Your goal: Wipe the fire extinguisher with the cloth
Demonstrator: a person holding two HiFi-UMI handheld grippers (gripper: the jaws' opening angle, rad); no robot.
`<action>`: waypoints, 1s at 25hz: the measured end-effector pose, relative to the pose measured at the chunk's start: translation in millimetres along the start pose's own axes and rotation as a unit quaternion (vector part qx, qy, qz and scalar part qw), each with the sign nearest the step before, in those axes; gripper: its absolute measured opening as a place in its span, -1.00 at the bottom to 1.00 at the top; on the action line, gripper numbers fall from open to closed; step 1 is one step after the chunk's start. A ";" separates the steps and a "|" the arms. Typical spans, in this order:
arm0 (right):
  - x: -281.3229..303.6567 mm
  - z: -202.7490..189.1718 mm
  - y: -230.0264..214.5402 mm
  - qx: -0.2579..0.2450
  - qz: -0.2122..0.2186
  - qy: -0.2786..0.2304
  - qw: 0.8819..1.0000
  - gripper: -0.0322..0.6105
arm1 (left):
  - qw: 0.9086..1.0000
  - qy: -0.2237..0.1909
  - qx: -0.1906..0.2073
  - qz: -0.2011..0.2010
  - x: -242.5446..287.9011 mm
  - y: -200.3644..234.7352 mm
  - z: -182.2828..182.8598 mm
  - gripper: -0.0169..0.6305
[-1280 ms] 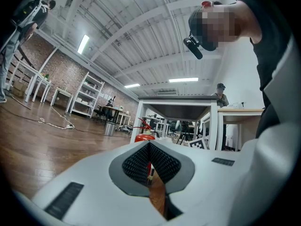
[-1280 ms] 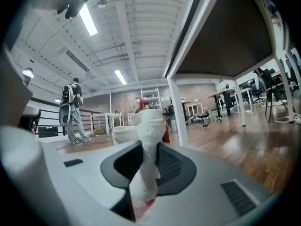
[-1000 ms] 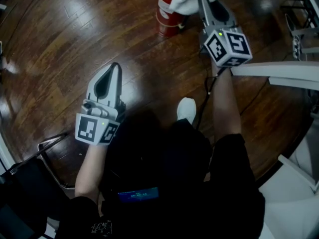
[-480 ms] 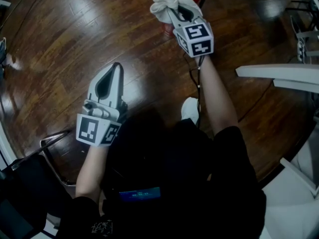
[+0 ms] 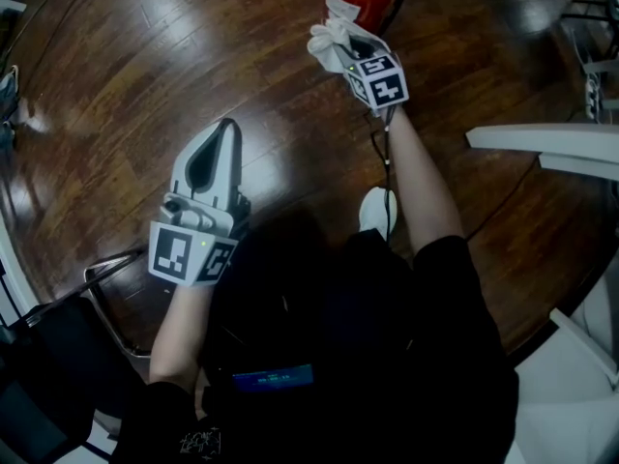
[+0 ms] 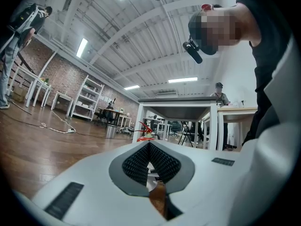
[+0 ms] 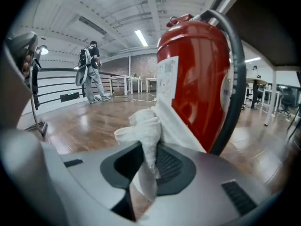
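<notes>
Dark wooden floor [image 5: 116, 85]; right gripper [image 7: 149, 161] pinches white cloth [image 7: 143, 126] against glossy red fire extinguisher [image 7: 197, 69] (label [image 7: 167, 76], black hose [image 7: 237, 79]: right gripper view only); left gripper [image 6: 149, 147] pressed together, empty.

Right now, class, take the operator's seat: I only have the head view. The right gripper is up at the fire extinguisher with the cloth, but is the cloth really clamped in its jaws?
Observer: Yes. In the right gripper view, the right gripper has its jaws closed on the cloth, which bunches up above them.
Operator: Is the cloth touching the cylinder?
Observer: A flat fold of it lies against the red side of the fire extinguisher, by its white label.
Operator: And the left gripper?
Observer: The left gripper view shows the left gripper with its jaws together and nothing between them.
</notes>
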State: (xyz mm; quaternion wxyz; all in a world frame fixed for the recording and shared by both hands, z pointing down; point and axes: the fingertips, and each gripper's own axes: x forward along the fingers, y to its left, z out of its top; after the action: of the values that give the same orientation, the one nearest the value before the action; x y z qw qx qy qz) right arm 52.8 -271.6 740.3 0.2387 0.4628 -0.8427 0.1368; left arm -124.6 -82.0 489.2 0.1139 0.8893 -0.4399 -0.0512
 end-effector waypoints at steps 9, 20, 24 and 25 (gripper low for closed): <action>-81.9 63.3 4.8 0.045 0.008 -0.144 0.989 -0.61 | 1.000 -0.004 -0.009 -0.003 4.4 0.9 0.5 -0.94; -333.5 169.7 29.2 0.053 -0.029 -0.231 0.971 -0.61 | 1.000 0.001 0.007 0.010 9.9 -10.1 125.5 -0.94; -462.1 232.4 56.2 0.078 -0.038 -0.199 0.976 -0.61 | 0.999 0.021 0.025 0.000 -11.2 -53.0 231.5 -0.94; -491.9 253.3 63.7 0.087 -0.043 -0.196 0.976 -0.61 | 0.999 0.019 0.034 -0.008 -14.7 -64.5 264.1 -0.94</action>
State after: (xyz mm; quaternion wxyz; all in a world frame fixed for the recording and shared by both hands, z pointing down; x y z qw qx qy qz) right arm 154.3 -0.3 264.5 0.0329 0.5357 -0.8372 0.1057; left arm -134.4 -74.0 217.3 0.0913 0.8969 -0.4322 -0.0198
